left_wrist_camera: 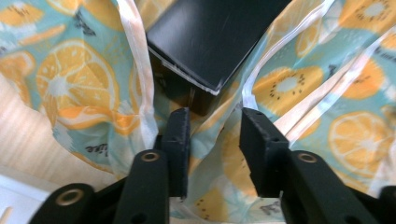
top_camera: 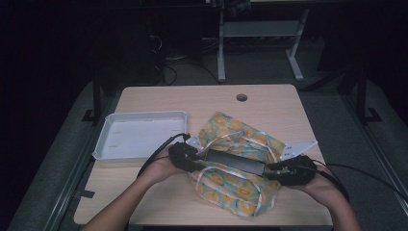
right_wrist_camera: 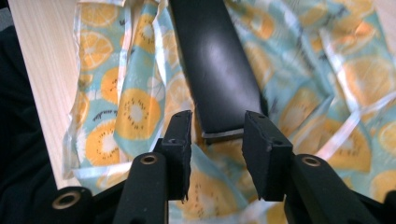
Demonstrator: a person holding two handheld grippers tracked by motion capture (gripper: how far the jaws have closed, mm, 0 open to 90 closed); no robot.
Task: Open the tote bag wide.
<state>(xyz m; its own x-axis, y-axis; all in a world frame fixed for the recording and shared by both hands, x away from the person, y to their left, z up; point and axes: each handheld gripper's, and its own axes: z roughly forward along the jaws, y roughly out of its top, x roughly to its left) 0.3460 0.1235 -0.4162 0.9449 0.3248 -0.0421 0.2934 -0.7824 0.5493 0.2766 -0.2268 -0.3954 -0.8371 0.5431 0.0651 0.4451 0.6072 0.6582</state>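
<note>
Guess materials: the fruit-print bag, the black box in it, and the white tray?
Fruit-print bag: thin woven cloth or coated fabric, matte, judging by its soft creases and white sewn trim. Black box: probably coated card or plastic, with a satin sheen and pale worn edges. White tray: likely moulded plastic, with rounded corners.

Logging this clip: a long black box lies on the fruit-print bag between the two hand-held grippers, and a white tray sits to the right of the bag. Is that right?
Not quite. The white tray sits to the left of the fruit-print bag, not the right, as the high view shows. The rest stands: the long black box lies on the bag between the left hand-held gripper and the right hand-held gripper.
</note>
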